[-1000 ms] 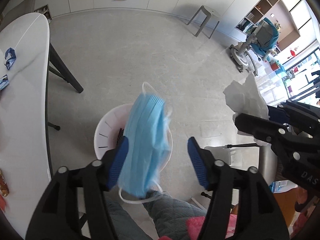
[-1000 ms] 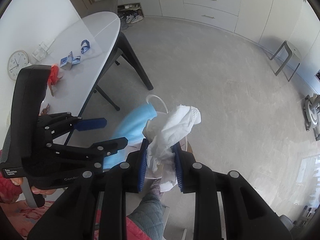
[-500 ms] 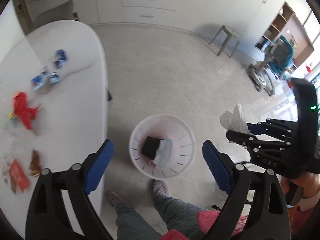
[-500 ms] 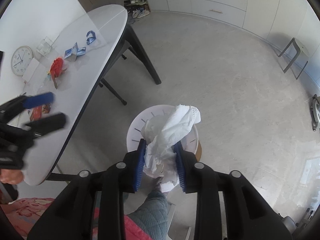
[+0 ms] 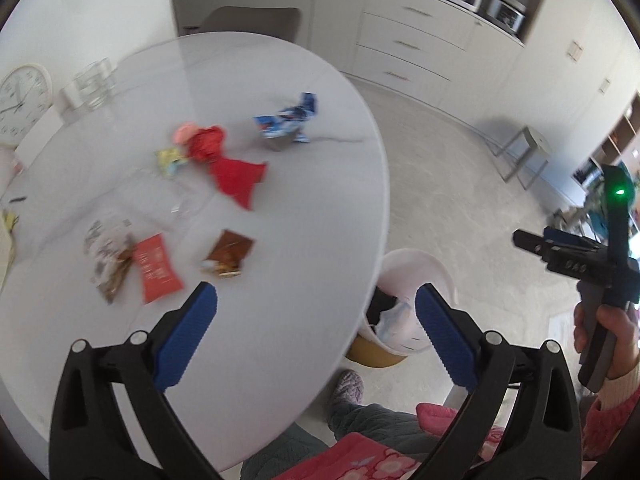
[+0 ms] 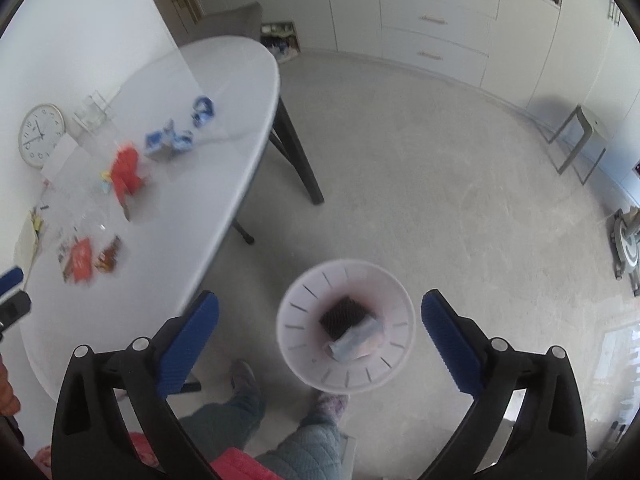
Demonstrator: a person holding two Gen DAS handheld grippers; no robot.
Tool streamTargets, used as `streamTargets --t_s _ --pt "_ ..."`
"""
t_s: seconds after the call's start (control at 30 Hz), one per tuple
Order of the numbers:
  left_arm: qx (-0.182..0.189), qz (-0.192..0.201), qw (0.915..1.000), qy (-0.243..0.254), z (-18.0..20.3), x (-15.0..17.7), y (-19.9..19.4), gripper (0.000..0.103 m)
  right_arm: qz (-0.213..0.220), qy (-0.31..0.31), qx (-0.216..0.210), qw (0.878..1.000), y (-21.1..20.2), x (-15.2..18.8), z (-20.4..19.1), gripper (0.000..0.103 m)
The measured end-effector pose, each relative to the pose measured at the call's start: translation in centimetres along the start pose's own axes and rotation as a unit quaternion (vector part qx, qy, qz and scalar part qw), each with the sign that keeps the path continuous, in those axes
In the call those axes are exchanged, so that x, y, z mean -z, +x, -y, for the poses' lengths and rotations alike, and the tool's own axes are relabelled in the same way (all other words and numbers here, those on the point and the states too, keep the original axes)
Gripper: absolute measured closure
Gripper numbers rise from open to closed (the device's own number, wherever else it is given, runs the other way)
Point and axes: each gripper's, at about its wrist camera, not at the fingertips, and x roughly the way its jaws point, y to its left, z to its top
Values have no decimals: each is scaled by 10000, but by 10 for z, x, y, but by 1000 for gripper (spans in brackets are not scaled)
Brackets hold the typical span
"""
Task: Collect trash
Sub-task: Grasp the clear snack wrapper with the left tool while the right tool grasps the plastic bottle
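A white trash bin (image 6: 346, 326) stands on the floor beside the table, with a blue mask and other trash inside; it also shows in the left wrist view (image 5: 408, 276). My right gripper (image 6: 320, 332) is open and empty right above the bin. My left gripper (image 5: 316, 328) is open and empty over the white table's edge (image 5: 376, 200). Trash lies on the table: a red wrapper (image 5: 156, 268), a brown wrapper (image 5: 228, 254), a red crumpled bag (image 5: 228, 164), blue wrappers (image 5: 288, 122). The right gripper (image 5: 536, 240) shows at the right of the left wrist view.
A clock (image 6: 40, 134) and a clear holder (image 6: 92, 114) sit at the table's far side by the wall. A grey stool (image 6: 580, 136) stands at the right. My legs and feet (image 6: 244, 380) are next to the bin.
The left gripper dropped the blue mask into the bin and swung over the table. The right gripper opened and released the white tissue into the bin.
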Motion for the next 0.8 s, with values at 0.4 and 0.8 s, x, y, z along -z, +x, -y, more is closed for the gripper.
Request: streamTargets --t_s 0.4,0.8 --pt "-598 221 9888 -1346 -145 13 -15 8 43 -860 -592 9945 11 -24 -131 2" --pt "-761 -117 9773 -1973 -233 27 21 8 -434 -1697 -982 9796 58 -18 -250 2"
